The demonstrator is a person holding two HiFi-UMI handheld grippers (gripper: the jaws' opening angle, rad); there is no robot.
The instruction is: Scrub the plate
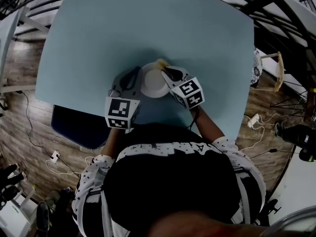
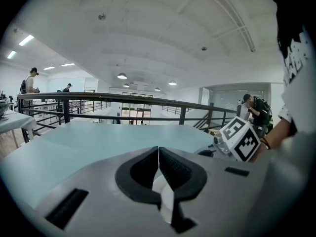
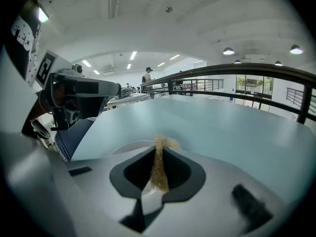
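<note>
A white round plate (image 1: 154, 84) lies flat on the pale blue desk (image 1: 148, 23), its left rim pinched by the left hand-held gripper (image 1: 137, 78), while a tan fibrous scrubber (image 3: 159, 164), clamped in the right hand-held gripper (image 1: 165, 71), sits at its far rim.

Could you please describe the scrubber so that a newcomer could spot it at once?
On the pale blue table, a white plate lies near the person's edge. The scrubber is the tan, fibrous strip pinched in the right hand-held gripper at the plate's far rim; nothing else nearby is tan.
</note>
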